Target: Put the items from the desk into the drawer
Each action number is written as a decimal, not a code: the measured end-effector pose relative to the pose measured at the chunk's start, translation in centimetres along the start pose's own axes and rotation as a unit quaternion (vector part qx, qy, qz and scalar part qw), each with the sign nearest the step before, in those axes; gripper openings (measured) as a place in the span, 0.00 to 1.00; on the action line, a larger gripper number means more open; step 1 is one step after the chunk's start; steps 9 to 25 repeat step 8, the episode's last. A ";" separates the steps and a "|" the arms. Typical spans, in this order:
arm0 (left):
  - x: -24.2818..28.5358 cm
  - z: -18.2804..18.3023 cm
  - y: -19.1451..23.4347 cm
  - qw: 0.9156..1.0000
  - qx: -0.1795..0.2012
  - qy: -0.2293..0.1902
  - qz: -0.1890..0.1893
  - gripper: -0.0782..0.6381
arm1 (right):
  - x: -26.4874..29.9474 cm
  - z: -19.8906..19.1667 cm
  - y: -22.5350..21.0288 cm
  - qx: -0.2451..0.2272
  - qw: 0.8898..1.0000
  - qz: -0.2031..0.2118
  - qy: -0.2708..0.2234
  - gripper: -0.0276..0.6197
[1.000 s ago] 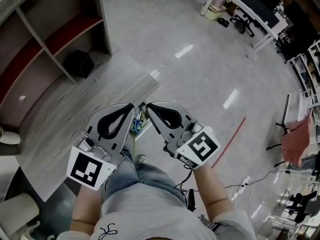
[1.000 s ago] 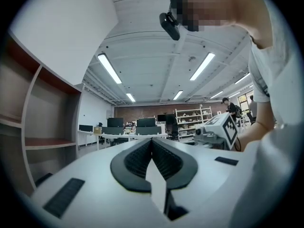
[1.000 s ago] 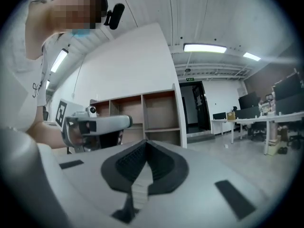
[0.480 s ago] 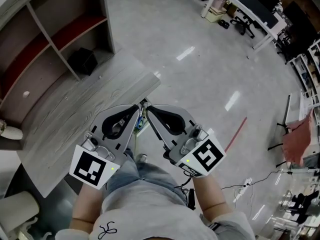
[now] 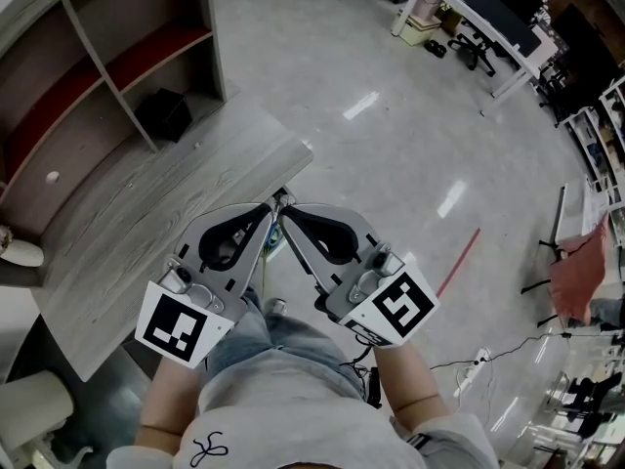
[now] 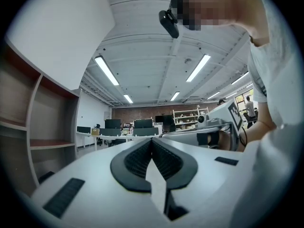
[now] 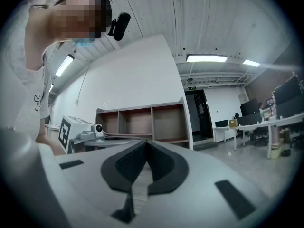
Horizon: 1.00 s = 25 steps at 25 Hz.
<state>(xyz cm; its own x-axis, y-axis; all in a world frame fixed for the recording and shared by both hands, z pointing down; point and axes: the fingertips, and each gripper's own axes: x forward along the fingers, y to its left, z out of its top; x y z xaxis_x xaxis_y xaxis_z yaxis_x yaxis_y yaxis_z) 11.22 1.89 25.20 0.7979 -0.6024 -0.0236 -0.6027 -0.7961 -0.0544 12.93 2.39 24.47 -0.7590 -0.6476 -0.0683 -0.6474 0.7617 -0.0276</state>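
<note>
As they hang by the desk (image 5: 137, 233), left gripper (image 5: 267, 213) and right gripper (image 5: 288, 212) sit fully closed, empty

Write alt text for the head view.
Seen from above, a person holds the left hand-held gripper and right hand-held gripper side by side, both shut and empty, tips almost touching near the corner of a grey wood-grain desk. An open shelf unit stands behind the desk.

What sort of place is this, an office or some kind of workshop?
Most likely an open-plan office or lab. Long white desks with office chairs stand on a shiny grey floor, monitors line the far desks, and strip lights run along the ceiling.
</note>
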 end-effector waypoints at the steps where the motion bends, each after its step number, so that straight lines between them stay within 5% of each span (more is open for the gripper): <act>1: -0.1 0.0 0.0 1.000 0.000 -0.001 0.001 0.12 | 0.0 0.0 0.1 0.000 1.000 0.000 0.000 0.05; 25: -0.8 -0.1 -0.1 1.000 -0.003 -0.001 0.007 0.12 | 0.0 0.0 0.7 -0.002 1.000 0.000 -0.002 0.05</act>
